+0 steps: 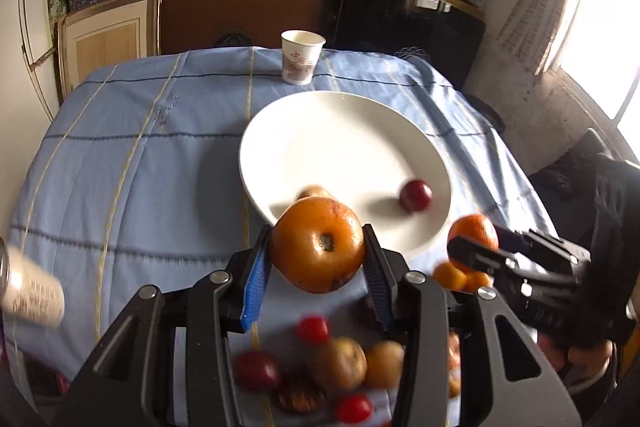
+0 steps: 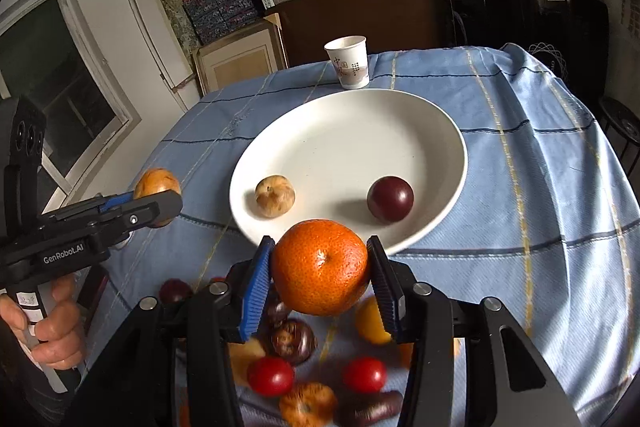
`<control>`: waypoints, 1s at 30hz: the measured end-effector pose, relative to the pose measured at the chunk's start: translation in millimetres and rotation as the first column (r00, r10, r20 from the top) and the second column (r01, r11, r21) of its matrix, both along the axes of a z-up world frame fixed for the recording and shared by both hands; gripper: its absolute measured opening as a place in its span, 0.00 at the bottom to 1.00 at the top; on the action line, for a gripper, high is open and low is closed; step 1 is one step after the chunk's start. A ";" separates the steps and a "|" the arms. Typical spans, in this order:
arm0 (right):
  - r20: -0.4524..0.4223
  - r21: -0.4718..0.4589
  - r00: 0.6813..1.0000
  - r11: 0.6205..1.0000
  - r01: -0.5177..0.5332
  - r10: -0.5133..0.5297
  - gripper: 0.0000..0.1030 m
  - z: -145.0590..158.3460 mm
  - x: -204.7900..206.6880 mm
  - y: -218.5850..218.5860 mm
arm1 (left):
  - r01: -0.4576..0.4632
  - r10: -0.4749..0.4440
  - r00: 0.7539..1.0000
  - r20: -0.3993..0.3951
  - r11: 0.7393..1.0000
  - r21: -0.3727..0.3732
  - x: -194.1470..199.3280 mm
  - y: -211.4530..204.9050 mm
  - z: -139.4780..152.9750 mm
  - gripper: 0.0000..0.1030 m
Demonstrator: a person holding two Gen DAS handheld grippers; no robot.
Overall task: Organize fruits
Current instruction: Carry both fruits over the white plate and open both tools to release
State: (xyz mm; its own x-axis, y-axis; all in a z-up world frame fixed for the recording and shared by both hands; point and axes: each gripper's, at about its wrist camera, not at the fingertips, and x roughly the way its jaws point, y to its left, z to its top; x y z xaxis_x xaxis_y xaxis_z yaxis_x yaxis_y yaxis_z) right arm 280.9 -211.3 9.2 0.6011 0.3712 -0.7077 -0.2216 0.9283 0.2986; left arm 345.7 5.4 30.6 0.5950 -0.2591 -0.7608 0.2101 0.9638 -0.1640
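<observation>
Carrying a fruit in each gripper toward the white plate, both pairs of fingers are clamped on their loads: the left gripper holds a brownish-orange fruit, the right gripper an orange mandarin. Both hang just over the plate's near rim, above the loose fruit pile on the worktop. To place them well, I would bring each over bare plate, clear of the tan fruit and the dark plum, lower it close, then release gently so nothing rolls.
</observation>
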 end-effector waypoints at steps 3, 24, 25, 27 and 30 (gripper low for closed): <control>-0.059 0.008 0.998 1.000 -0.001 0.002 0.46 -14.3 29.8 9.6 | -0.019 0.019 0.998 -0.053 1.000 0.011 47.6 -5.4 -12.4 0.41; -0.057 -0.045 0.998 0.999 -0.006 0.004 0.58 -15.3 46.4 16.9 | -0.048 0.052 0.998 -0.044 0.995 0.087 77.6 -9.3 -22.7 0.64; -0.014 -0.047 1.000 0.999 -0.003 0.002 0.59 -6.4 34.4 12.9 | -0.050 0.052 0.999 -0.014 0.995 0.083 62.5 -6.9 -14.1 0.68; 0.057 -0.045 0.998 0.999 0.010 -0.008 0.63 5.6 13.0 4.0 | -0.063 0.059 0.997 0.045 0.994 0.084 32.1 -2.5 -1.9 0.82; 0.147 -0.032 0.989 0.999 0.031 -0.026 0.69 11.4 -19.4 -10.2 | -0.101 0.091 0.988 0.124 0.991 0.082 -18.8 5.8 4.9 0.93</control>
State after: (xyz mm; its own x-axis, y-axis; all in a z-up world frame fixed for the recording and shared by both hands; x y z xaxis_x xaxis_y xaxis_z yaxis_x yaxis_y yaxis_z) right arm 261.5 -221.5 20.6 0.7092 0.3296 -0.6232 -0.2339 0.9439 0.2331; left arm 326.9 11.2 35.5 0.7021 -0.1313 -0.6998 0.1288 0.9901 -0.0566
